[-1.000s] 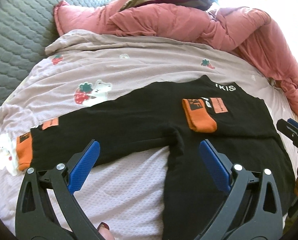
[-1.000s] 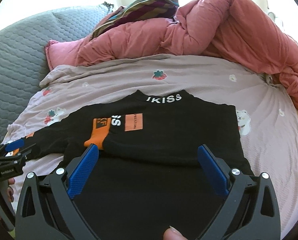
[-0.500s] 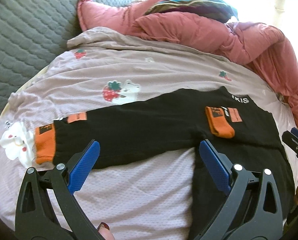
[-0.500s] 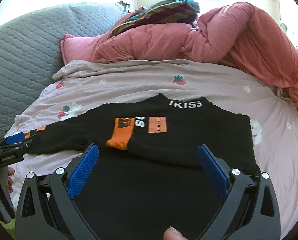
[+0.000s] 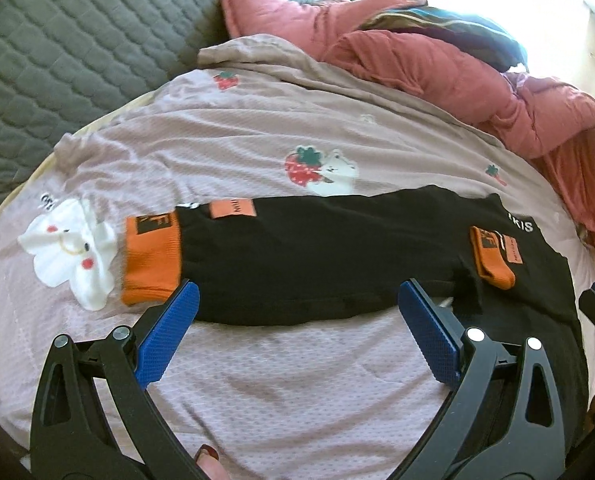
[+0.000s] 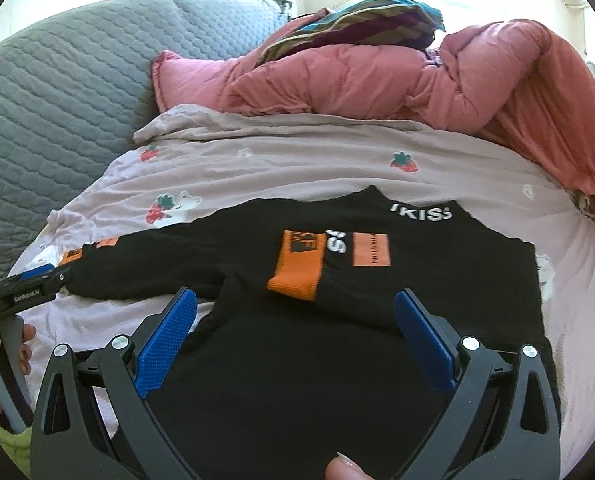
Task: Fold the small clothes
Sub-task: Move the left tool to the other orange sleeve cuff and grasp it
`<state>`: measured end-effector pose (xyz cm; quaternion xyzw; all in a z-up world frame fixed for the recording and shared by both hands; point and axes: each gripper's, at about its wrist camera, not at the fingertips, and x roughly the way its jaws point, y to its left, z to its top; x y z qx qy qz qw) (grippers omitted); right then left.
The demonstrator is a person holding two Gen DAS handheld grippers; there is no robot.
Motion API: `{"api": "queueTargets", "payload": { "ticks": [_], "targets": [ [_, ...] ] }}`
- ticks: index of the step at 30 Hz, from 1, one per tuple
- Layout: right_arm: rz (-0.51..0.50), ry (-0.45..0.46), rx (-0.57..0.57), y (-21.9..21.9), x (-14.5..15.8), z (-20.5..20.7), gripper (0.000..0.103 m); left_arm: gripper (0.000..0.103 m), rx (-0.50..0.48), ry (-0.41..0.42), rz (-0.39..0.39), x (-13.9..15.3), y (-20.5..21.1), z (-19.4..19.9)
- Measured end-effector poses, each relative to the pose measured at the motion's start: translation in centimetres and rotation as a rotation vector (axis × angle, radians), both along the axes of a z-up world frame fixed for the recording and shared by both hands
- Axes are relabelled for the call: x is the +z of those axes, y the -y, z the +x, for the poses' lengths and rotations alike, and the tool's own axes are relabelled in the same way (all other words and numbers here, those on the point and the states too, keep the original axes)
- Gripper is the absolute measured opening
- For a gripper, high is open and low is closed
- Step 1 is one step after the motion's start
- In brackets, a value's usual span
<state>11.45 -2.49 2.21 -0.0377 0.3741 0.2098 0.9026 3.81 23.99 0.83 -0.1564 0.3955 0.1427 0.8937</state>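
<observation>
Black top (image 6: 337, 360) — one sleeve (image 5: 317, 256) outstretched

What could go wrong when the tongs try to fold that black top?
1. The long sleeve with the orange cuff lies stretched out; pinching only its edge may bunch it.
2. The other orange-cuffed sleeve, already folded over the black long-sleeved top, could slip open.
3. The wrinkled pink strawberry-print bedsheet might get pinched too.
</observation>
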Motion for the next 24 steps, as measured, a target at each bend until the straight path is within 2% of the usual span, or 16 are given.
{"api": "queueTargets", "payload": {
  "ticks": [10, 13, 18, 21, 23, 24],
  "targets": [
    [-0.005, -0.019, 0.092, -4.2, -0.7, -0.4, 0.099, 0.093, 0.066, -0.011, -0.052, -1.2, -2.9, -1.8],
    [-0.009, -0.022, 0.114, -5.2, -0.9, -0.7, 0.099, 0.093, 0.085, -0.012, -0.095, -1.8, -4.0, -2.3],
    [-0.013, -0.033, 0.132, -5.8, -1.4, -1.1, 0.099, 0.093, 0.129, -0.004, -0.240, -3.6, -6.0, -3.0],
    [-0.011, -0.040, 0.128, -5.7, -1.6, -1.1, 0.099, 0.084, 0.149, -0.003, -0.274, -4.4, -6.4, -3.2],
    [-0.007, -0.044, 0.119, -5.4, -1.7, -1.0, 0.099, 0.072, 0.162, -0.004, -0.283, -4.8, -6.7, -3.1],
    [-0.005, -0.047, 0.115, -5.3, -1.8, -0.9, 0.099, 0.070, 0.174, -0.003, -0.291, -5.1, -6.9, -3.1]
  ]
}}
